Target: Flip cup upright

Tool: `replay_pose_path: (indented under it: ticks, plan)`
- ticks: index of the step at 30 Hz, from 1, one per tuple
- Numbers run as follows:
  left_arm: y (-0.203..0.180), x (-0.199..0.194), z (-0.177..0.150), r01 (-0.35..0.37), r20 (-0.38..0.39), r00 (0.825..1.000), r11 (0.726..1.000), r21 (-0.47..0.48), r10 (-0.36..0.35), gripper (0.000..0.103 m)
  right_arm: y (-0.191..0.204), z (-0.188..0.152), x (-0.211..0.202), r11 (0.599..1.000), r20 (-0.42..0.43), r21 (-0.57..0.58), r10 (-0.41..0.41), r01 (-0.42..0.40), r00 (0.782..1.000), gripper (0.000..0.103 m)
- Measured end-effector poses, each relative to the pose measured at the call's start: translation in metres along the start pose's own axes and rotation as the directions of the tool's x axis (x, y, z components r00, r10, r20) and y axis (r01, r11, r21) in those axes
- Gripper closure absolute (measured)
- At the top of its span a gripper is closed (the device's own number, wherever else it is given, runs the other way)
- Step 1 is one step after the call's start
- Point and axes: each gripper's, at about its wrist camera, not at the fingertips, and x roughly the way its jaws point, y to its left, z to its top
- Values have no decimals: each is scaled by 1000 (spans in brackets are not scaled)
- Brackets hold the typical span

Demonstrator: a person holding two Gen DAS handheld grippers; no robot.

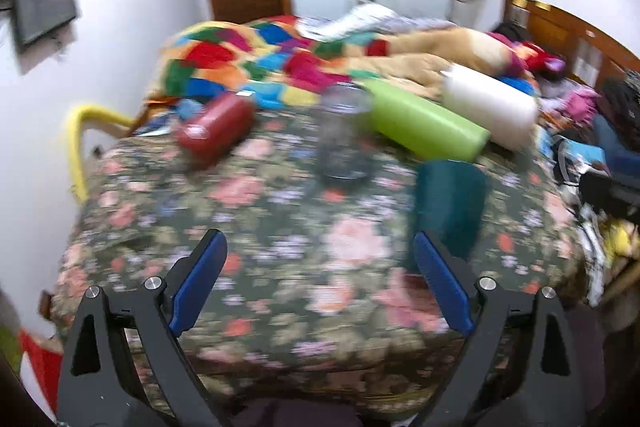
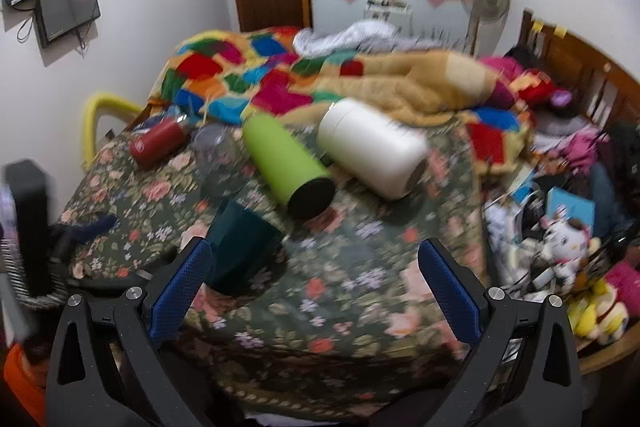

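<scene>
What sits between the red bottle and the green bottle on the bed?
A clear glass cup stands between the red bottle and green bottle, plainest in the right wrist view.

Both wrist views face headboard-ward over floral bed [image 1: 280, 307]; right view nearer.

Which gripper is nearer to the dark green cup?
Right, by a little. The right gripper has the cup beside its left finger; the left gripper has the cup just beyond its right finger.
</scene>
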Motion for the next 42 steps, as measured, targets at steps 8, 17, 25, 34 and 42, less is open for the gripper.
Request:
replay_pose_path:
  ticks: [8,17,25,34,42]
  plan:
    - [40,-5,-15,-70,-1,998,996,-63,70,8,26,-6,75,989,-213,60,146,-136,966,18]
    - [46,-4,-20,-63,1,998,994,-91,63,8,39,-2,111,976,-292,138,203,-168,935,23]
    - [46,-4,-19,-54,2,999,993,-103,54,8,48,8,134,986,-340,67,164,-150,926,31]
    - [42,-9,-11,-52,23,998,994,-98,54,8,48,12,114,984,-325,-1,170,-180,930,31]
    - [41,-9,-3,-43,32,998,993,-110,47,8,55,34,93,983,-227,-58,155,-173,961,32]
